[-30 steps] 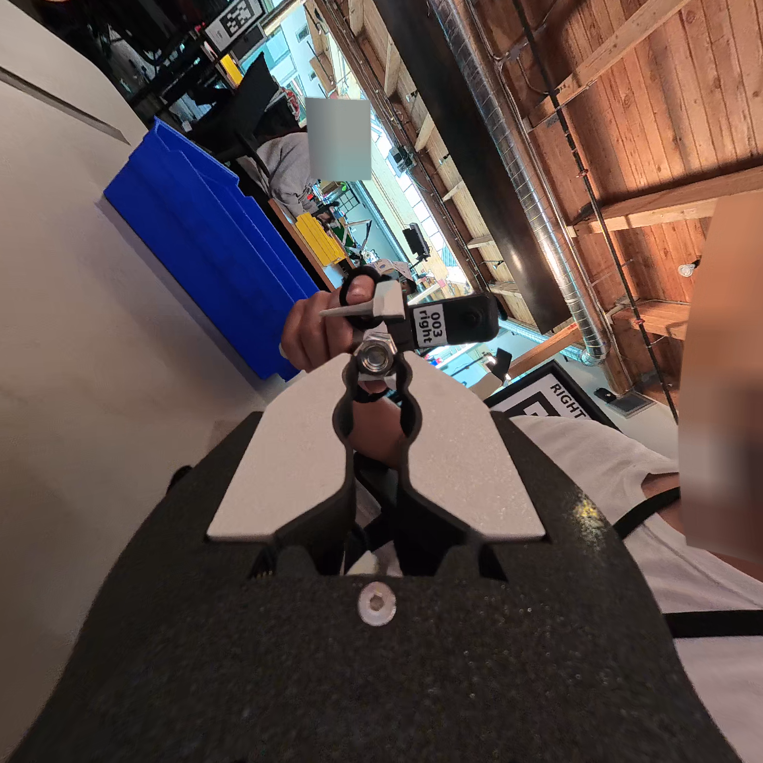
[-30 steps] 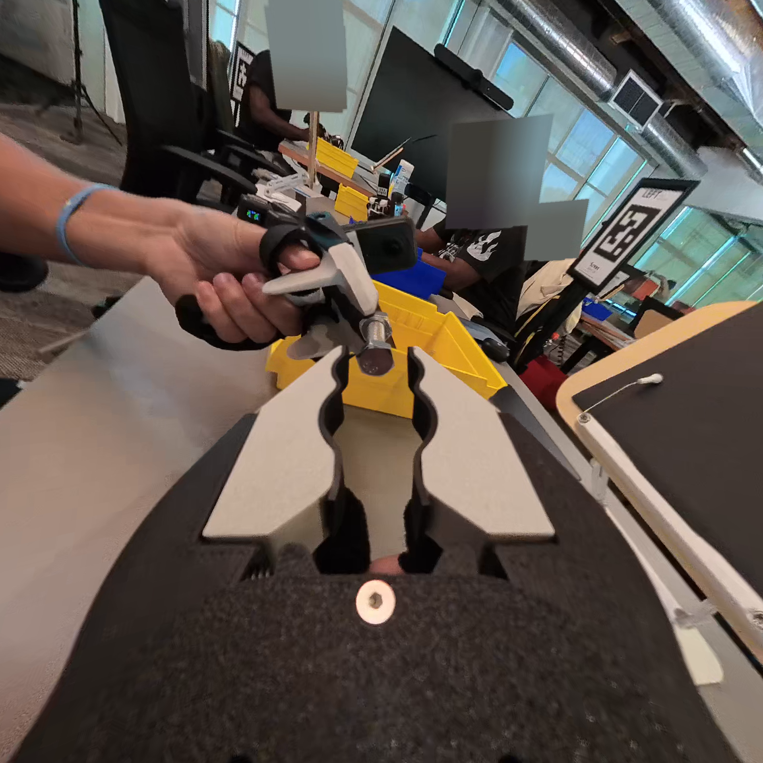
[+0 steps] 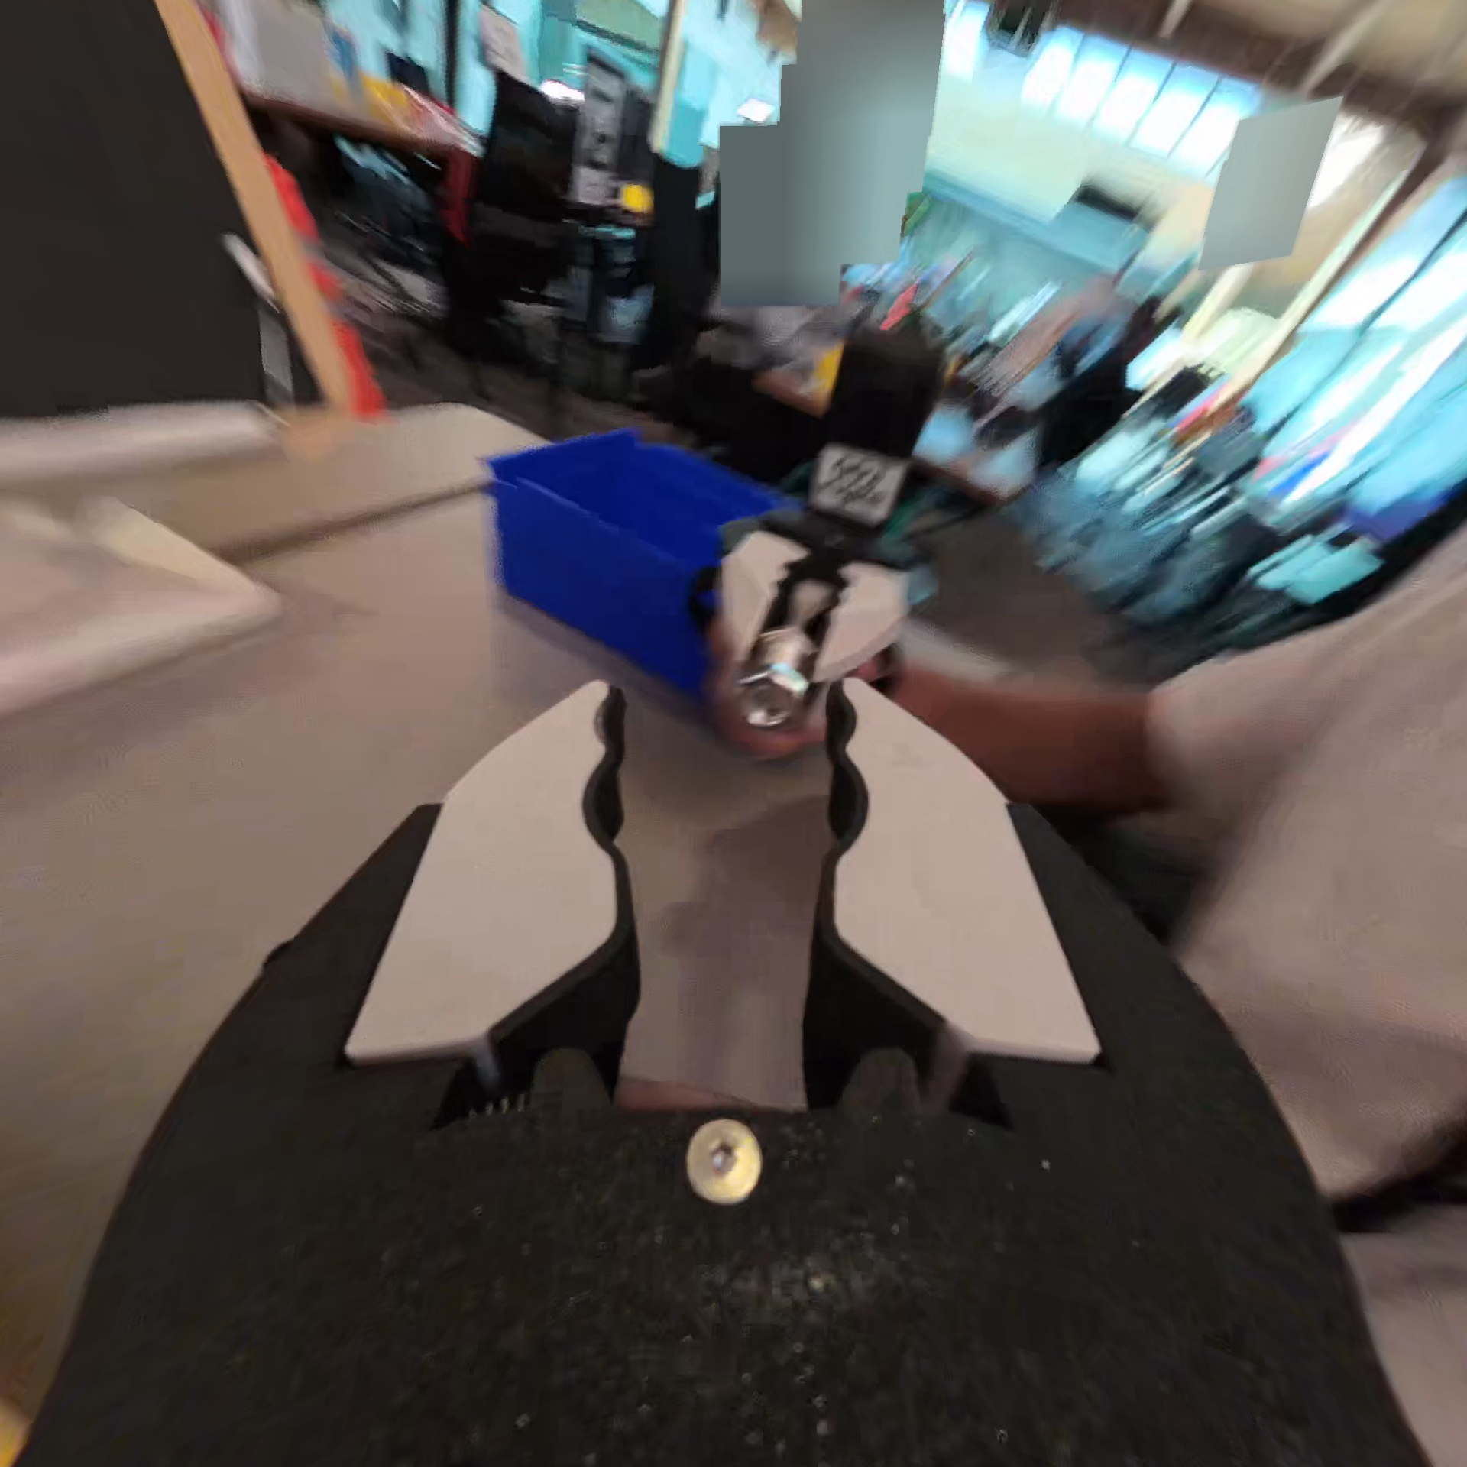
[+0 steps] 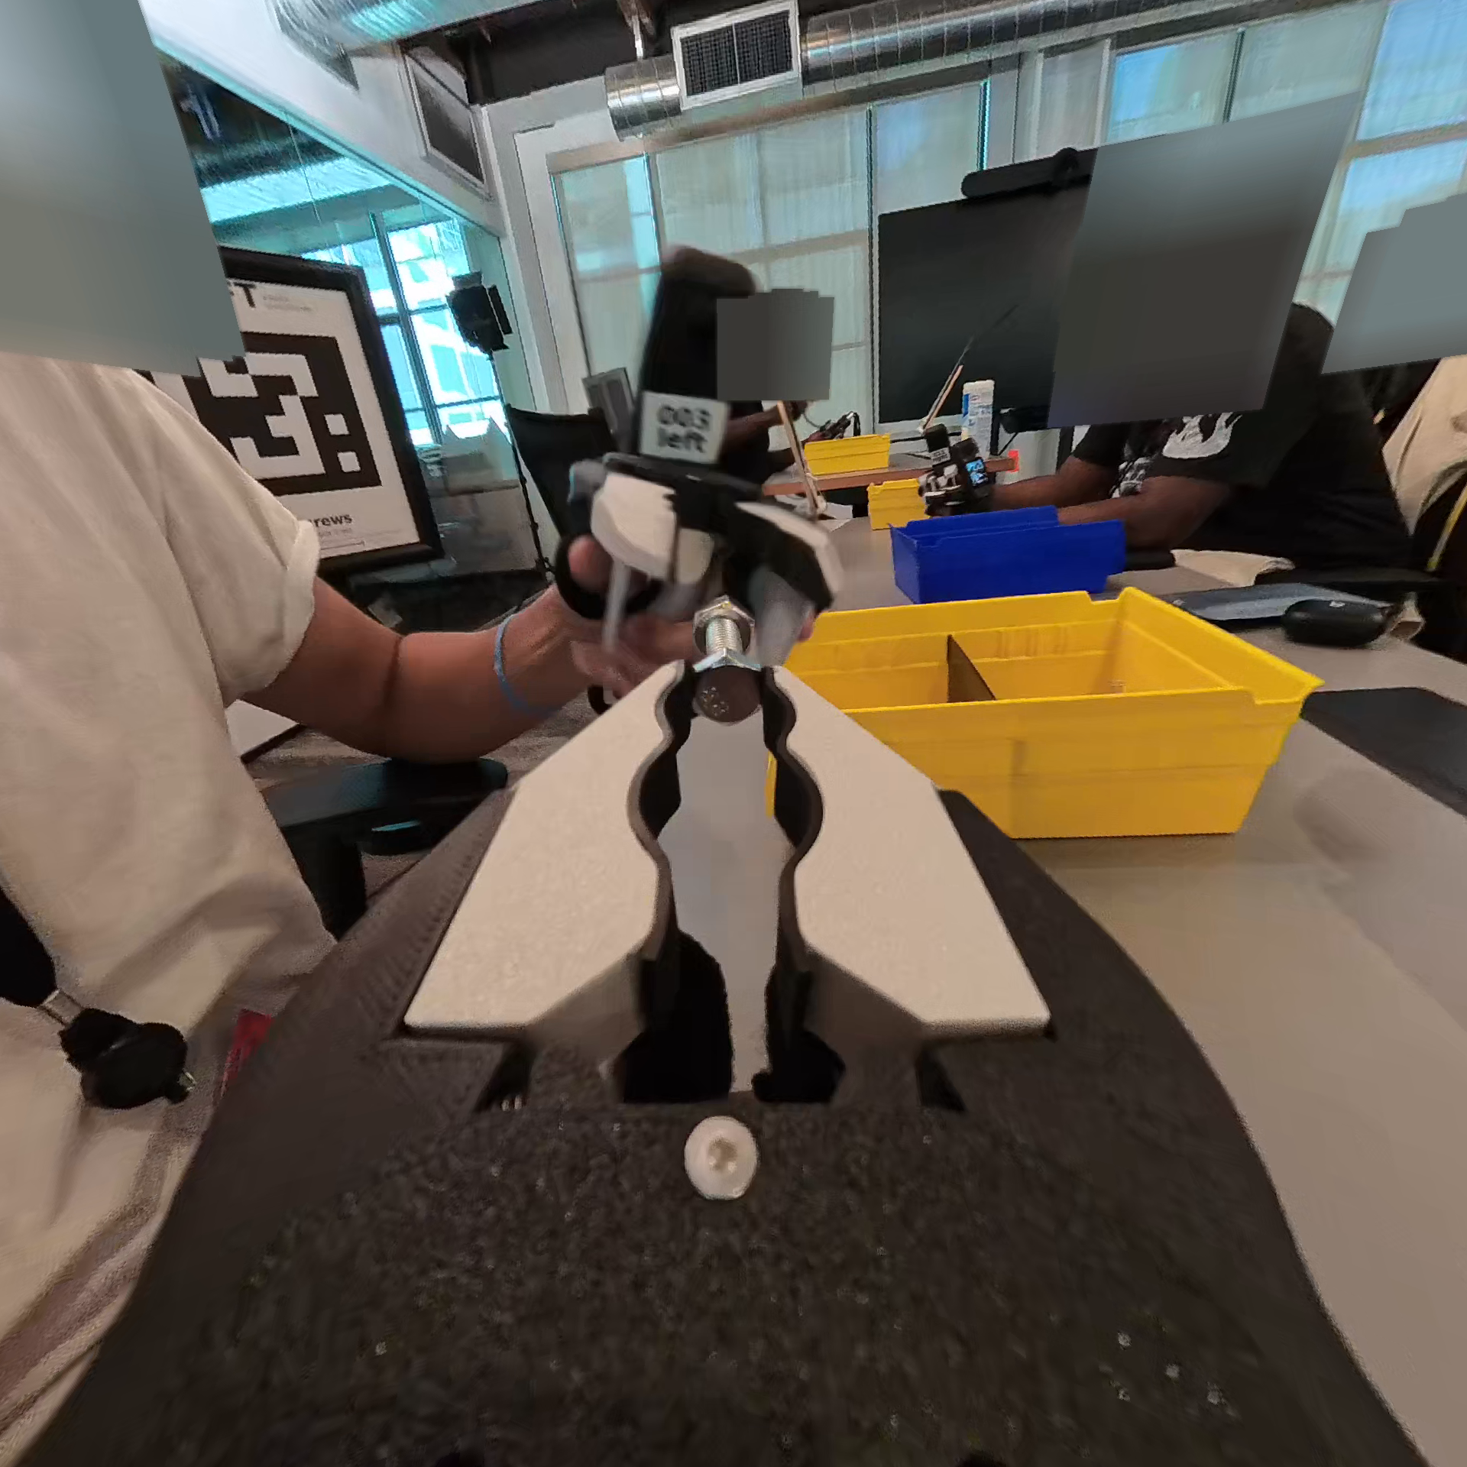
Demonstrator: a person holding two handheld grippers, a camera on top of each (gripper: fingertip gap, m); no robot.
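Note:
My right gripper (image 4: 721,684) is shut on the head of a silver bolt (image 4: 721,702), held in the air beside the table's edge. The threaded shaft points away from me and carries a nut (image 4: 722,615) near its far end. My left gripper (image 3: 722,698) is open, its pads apart and pressing on nothing. It faces the right gripper (image 3: 802,627), and the bolt's end (image 3: 766,702) lies just ahead of its right fingertip. In the right wrist view the left gripper (image 4: 706,583) hovers around the bolt's far end, blurred.
A yellow divided bin (image 4: 1111,762) stands on the grey table (image 4: 1270,992) right of the grippers. A blue bin (image 4: 1008,556) stands behind it and also shows in the left wrist view (image 3: 603,556). A framed marker board (image 4: 294,413) stands at left. People sit at the far side.
The left gripper was shut on the bolt's nut end and has opened. The right gripper has closed on the bolt head and now carries the bolt. Both views have swung round.

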